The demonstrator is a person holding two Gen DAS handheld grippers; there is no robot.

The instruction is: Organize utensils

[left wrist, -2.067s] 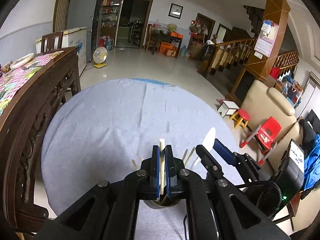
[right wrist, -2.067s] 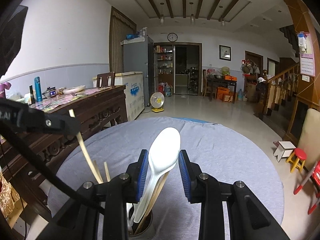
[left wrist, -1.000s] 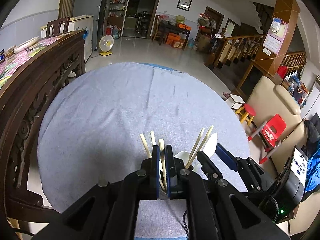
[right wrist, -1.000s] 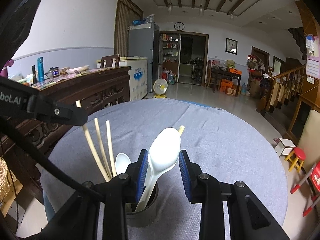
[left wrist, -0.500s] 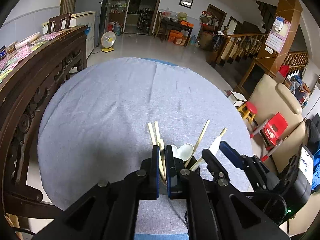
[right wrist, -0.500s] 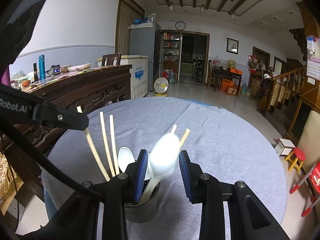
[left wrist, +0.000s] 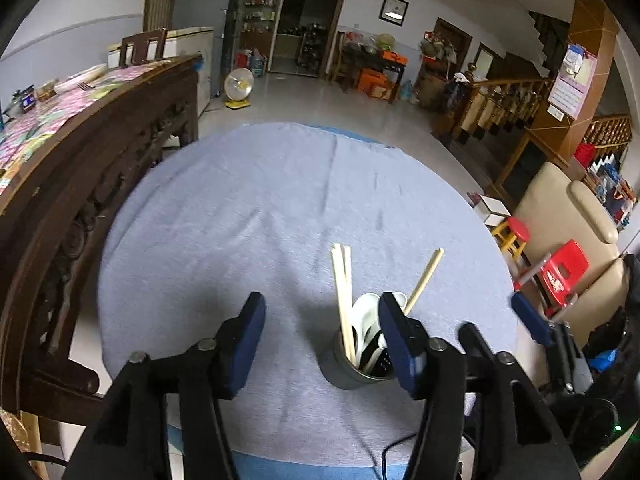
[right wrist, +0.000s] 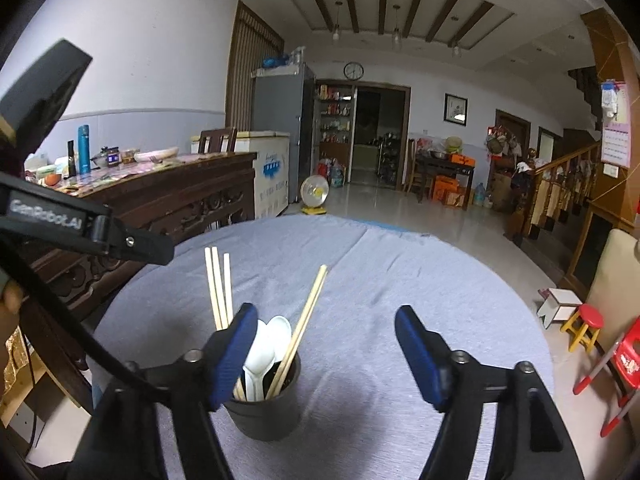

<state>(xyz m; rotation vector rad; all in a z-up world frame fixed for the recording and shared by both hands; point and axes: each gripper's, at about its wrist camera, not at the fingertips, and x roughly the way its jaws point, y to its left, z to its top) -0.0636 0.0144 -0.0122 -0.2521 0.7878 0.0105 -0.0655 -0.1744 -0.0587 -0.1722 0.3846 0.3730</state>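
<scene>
On grey cloth (left wrist: 248, 216), holder (right wrist: 264, 412), chopsticks (right wrist: 218, 288), spoons (right wrist: 268, 344)

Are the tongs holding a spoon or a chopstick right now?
No. Both the left tongs and the right tongs have just opened and hold nothing; the spoons and chopsticks stand in the cup.

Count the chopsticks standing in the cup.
5 visible: three chopsticks bunched at the left of the cup, two leaning right. Shorter ones may hide behind the spoons.
</scene>
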